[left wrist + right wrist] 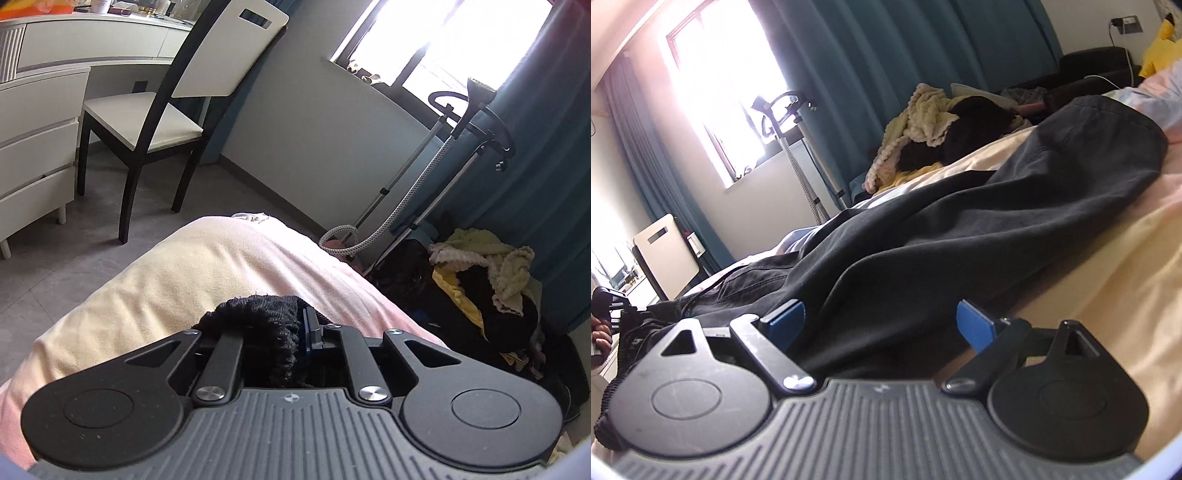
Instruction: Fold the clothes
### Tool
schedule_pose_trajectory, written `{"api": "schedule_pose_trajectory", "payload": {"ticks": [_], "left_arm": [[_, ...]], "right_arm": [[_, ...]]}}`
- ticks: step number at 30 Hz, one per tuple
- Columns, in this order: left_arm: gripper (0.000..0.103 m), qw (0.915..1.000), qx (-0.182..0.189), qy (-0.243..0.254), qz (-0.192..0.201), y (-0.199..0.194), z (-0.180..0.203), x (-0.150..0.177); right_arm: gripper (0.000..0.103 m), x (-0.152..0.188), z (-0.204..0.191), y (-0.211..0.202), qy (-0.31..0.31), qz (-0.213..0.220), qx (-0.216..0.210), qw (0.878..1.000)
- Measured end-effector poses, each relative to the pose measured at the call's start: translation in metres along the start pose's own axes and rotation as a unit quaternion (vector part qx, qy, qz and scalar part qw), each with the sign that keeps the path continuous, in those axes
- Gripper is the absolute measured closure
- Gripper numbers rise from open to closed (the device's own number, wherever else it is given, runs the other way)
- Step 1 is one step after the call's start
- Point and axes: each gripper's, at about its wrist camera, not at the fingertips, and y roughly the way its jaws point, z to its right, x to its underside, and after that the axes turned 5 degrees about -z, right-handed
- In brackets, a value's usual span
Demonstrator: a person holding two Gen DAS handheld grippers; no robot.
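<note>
- While our left gripper [291,325] pinches a bunched black waistband [258,321], it hangs above the bed [166,273].
- We hold our right gripper [882,321] wide apart over the dark trousers [960,229], which lie stretched across the bed, pads not pressing the cloth.

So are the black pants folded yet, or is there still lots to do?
Not yet. No finished fold shows. The black pants lie stretched out and wrinkled on the bed. The left gripper is shut on a bunched black edge; the right gripper is open around the cloth, not gripping. All the folding is left, and the clothes pile waits.
</note>
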Motion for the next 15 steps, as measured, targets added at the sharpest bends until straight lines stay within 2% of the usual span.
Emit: {"api": "schedule_pose_trajectory", "payload": {"ticks": [2,3,4,7,9,13,15], "left_arm": [[0.068,0.9998,0.010,0.009,-0.013,-0.013,0.005,0.002],[0.046,0.9996,0.011,0.017,-0.021,-0.022,0.009,0.003],[0.022,0.9992,-0.003,0.028,-0.028,-0.030,0.014,0.007],[0.015,0.9967,-0.014,0.078,-0.019,-0.068,0.029,0.027],[0.015,0.9964,-0.001,0.077,-0.037,-0.096,0.031,0.044],[0.014,0.9962,0.019,0.042,-0.074,-0.153,0.025,0.089],[0.014,0.9928,0.024,-0.009,-0.117,-0.175,0.017,0.117]], "right_arm": [[0.012,-0.002,0.003,0.003,0.013,-0.002,-0.008,1.000],[0.012,-0.003,0.003,0.002,0.015,-0.001,-0.011,1.000],[0.012,-0.004,0.002,0.001,0.016,0.001,-0.014,1.000],[0.012,-0.004,-0.002,-0.012,0.011,0.017,-0.015,1.000],[0.012,-0.006,-0.004,-0.022,0.009,0.029,-0.016,0.999],[0.012,-0.007,-0.006,-0.045,0.014,0.048,-0.023,0.998],[0.012,-0.007,-0.007,-0.057,0.021,0.055,-0.027,0.998]]}}
